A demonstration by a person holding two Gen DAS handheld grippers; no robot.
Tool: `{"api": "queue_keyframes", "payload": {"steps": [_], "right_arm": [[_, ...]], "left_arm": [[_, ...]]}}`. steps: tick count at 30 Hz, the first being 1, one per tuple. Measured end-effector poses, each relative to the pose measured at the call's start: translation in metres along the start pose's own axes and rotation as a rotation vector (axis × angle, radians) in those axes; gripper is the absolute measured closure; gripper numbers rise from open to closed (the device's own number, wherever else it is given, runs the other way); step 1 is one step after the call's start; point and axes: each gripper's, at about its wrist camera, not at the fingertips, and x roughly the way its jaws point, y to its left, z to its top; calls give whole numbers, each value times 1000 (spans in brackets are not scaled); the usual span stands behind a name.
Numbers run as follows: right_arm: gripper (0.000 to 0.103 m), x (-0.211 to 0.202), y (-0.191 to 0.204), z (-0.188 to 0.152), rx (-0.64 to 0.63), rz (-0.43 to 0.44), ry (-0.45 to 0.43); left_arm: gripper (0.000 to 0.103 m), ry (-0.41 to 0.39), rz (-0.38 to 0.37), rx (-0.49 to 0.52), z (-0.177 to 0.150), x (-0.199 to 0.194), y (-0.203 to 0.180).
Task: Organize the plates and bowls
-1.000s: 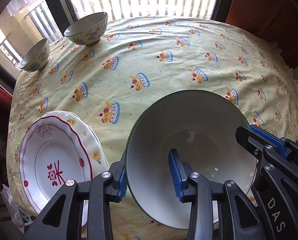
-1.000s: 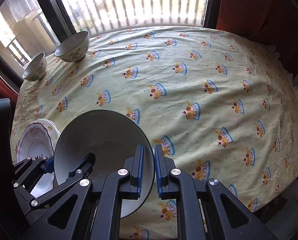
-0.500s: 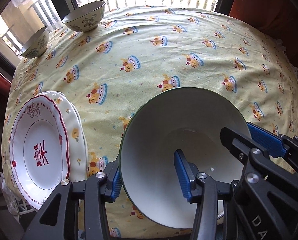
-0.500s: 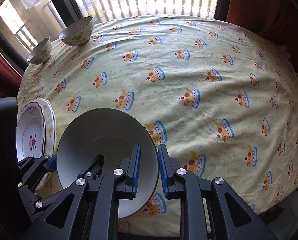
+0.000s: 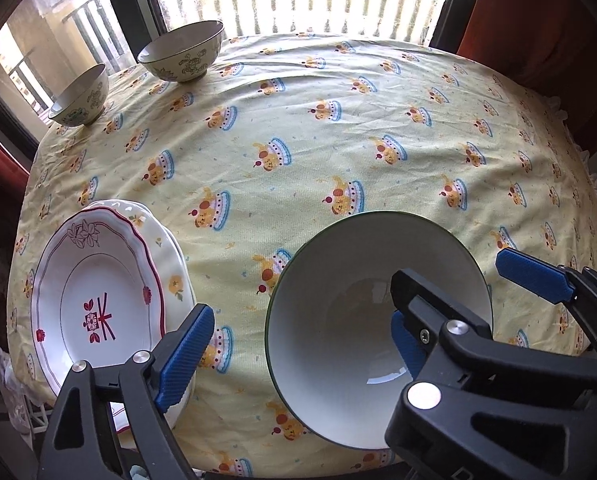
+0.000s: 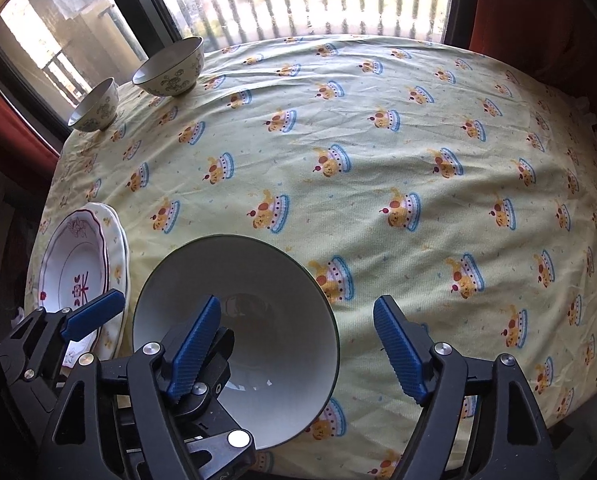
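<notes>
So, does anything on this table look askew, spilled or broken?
Nothing stands out. The big white bowl sits upright on the tablecloth, both grippers open around its rim. The plates are stacked slightly offset, and two patterned bowls stand upright by the window. No spills or chips show.

White bowl (image 5: 338, 300), green rim; yellow tablecloth (image 5: 338, 128), cake print; red-trimmed plate (image 5: 94, 300); blue fingers (image 5: 186, 356).
</notes>
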Motion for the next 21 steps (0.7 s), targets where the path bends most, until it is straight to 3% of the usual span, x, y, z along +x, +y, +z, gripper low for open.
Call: {"api": "queue_keyframes", "payload": {"steps": [9,21], "right_arm": [[19,-10,22,16,-8,-28,-45],[19,-18,80,46,34,-65,-119]], "left_arm": [[11,-50,39,-4,14,-12,26],[11,-78,-11,16,40,-23,89]]}}
